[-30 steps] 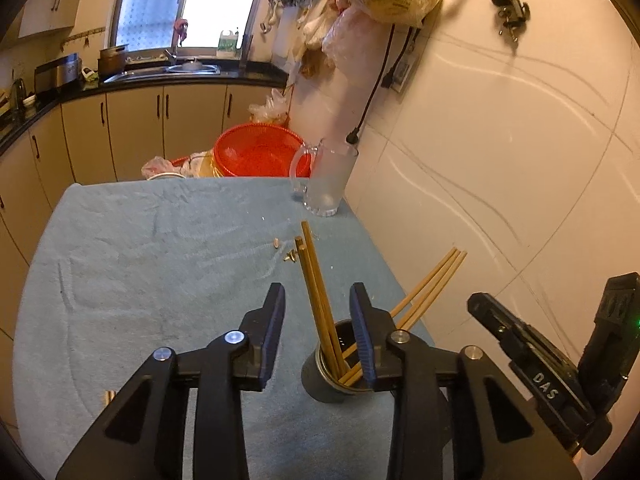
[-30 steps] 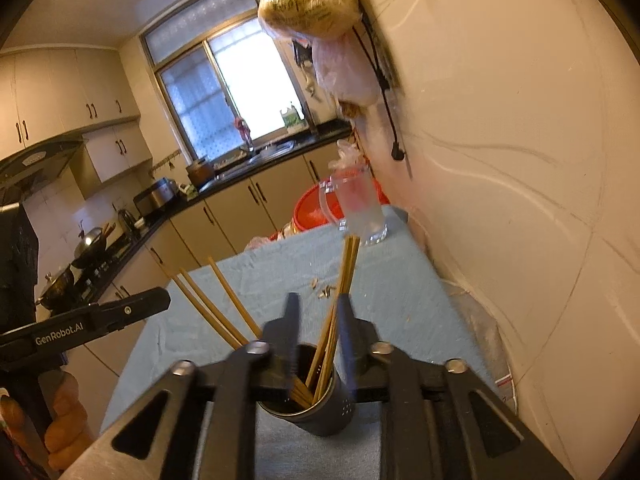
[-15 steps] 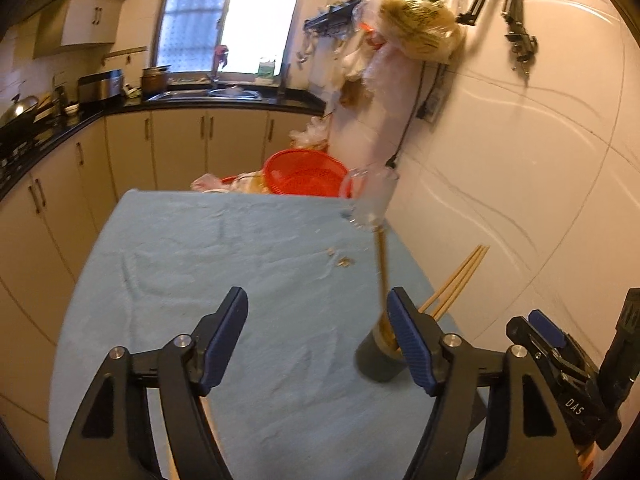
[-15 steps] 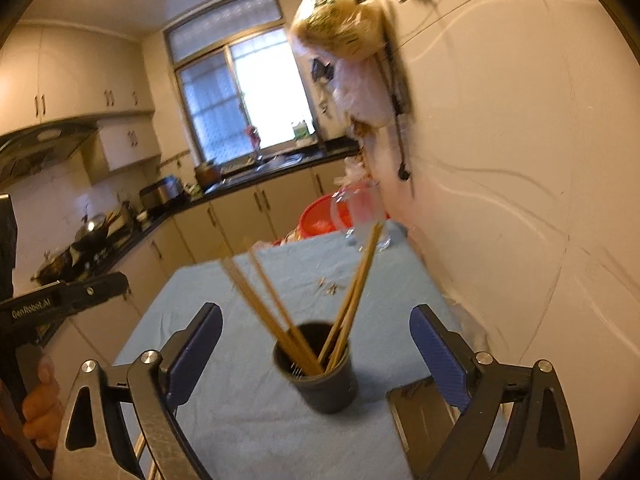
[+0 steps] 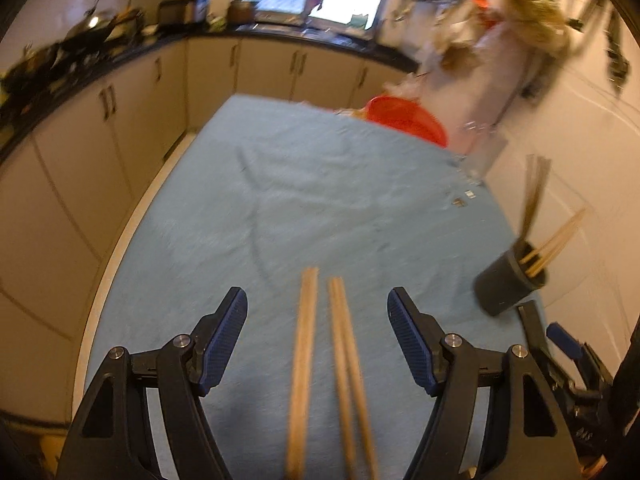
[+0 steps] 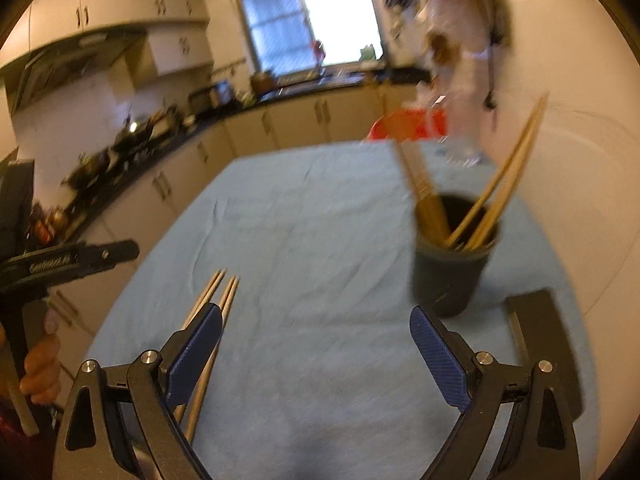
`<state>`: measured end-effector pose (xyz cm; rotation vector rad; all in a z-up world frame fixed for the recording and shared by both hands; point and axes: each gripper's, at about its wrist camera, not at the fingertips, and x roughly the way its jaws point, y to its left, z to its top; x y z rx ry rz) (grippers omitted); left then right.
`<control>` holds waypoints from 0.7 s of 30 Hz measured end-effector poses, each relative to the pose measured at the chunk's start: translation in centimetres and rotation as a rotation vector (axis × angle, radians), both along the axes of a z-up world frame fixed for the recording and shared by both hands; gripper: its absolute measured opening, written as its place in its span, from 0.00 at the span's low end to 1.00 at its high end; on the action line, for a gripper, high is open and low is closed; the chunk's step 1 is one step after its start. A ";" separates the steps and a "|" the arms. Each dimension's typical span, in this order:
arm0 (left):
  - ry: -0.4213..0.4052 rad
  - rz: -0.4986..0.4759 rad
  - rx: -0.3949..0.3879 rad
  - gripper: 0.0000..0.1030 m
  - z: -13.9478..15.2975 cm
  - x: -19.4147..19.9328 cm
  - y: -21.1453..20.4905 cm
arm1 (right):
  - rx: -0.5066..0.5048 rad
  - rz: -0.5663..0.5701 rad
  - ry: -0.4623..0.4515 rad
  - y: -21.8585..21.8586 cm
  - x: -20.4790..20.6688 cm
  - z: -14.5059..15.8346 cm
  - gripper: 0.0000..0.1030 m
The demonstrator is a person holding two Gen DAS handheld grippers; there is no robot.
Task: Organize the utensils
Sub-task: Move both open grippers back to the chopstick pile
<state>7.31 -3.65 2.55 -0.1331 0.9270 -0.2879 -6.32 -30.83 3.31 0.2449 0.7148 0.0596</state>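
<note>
Both grippers, left gripper (image 5: 316, 334) and right gripper (image 6: 316, 350), have just spread wide and empty, swinging from the dark cup (image 6: 450, 270) toward loose chopsticks (image 5: 324, 360) beside it, next to collect

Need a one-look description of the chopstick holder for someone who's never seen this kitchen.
Find the table under the light blue cloth, then follow its edge along the cream wall. The chopstick holder is the dark round cup standing there, nearer than the red basin. It alone has wooden chopsticks sticking up out of it; the loose chopsticks lie flat on the cloth.
</note>
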 end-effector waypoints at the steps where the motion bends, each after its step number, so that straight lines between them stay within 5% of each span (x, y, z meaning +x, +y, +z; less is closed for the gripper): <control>1: 0.037 -0.001 -0.005 0.69 -0.9 0.4 0.6 | -0.001 0.009 0.015 0.6 0.1 -0.5 0.95; 3: 0.096 -0.005 -0.017 0.69 -2.4 1.2 1.0 | -0.006 0.022 0.035 1.2 0.3 -1.3 0.95; 9: 0.252 -0.010 -0.006 0.34 -6.4 3.7 0.5 | 0.001 0.015 0.057 1.1 0.6 -1.9 0.95; 13: 0.295 -0.030 0.008 0.24 -8.0 4.9 -0.7 | 0.013 0.002 0.069 0.7 0.7 -2.1 0.95; 21: 0.316 -0.057 0.051 0.17 -9.0 6.1 -2.1 | 0.029 0.003 0.082 0.3 0.9 -2.3 0.95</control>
